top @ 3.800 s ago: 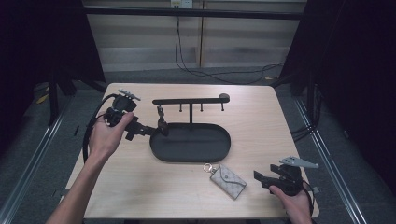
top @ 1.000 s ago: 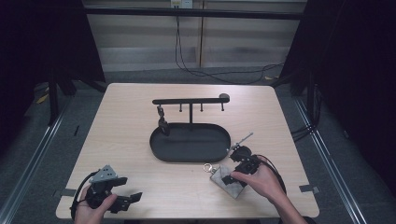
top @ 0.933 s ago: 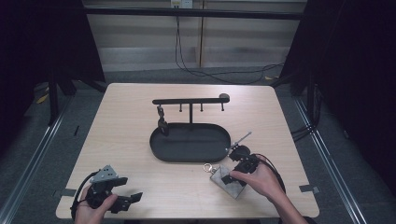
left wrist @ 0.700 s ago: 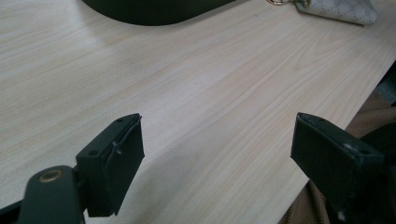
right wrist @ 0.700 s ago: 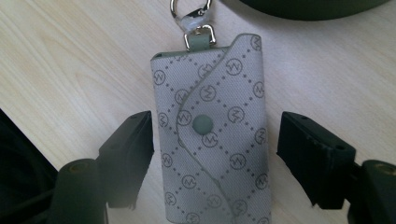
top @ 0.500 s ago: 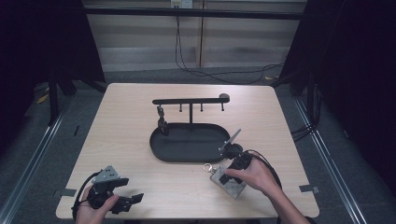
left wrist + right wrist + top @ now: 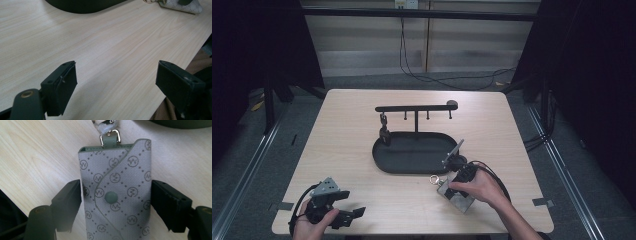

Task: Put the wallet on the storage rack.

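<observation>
Light wood desk (image 7: pixel 362 140). Black oval tray (image 7: pixel 412 159) with hook rack (image 7: pixel 416 108) at desk centre. Grey patterned key pouch (image 7: pixel 116 195) flat on desk just in front of tray's right end, ring (image 7: pixel 433 179) pointing toward tray. Right gripper (image 7: pixel 116 203) released, jaws straddling pouch sides, contact unclear. Left gripper (image 7: pixel 117 83) released, nothing between jaws, above near-left desk corner.
</observation>
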`<state>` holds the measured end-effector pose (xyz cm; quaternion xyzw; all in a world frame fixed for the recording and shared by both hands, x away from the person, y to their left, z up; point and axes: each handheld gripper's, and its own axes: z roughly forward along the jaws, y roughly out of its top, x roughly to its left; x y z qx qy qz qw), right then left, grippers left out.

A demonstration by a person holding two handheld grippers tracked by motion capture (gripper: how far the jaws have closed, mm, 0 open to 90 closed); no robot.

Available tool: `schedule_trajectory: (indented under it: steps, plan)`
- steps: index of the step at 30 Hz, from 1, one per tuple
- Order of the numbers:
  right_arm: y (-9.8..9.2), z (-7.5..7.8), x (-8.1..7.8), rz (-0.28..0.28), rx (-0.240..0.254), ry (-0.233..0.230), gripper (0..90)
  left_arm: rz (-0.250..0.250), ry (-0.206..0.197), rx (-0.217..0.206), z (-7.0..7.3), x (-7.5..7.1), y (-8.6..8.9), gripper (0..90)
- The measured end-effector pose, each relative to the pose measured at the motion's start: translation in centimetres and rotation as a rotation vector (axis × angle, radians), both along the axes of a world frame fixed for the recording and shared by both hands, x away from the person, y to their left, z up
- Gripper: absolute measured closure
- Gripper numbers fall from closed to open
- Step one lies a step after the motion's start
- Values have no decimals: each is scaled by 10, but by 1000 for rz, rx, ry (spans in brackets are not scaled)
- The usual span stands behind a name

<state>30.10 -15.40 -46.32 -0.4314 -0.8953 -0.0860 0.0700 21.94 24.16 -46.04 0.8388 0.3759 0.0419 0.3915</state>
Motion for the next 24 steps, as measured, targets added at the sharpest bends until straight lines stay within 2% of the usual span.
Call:
schedule_trajectory:
  steps: [6, 16, 24]
  plan:
    - [3, -6, 0, 9, -13, 4, 258, 0, 1, -1, 0, 0, 0, 170]
    - [6, -3, -1, 13, -28, -2, 315, 1, 3, 2, 0, 1, 1, 171]
    - [10, 1, -1, 26, -62, -9, 344, -2, 6, -1, 0, 1, 1, 171]
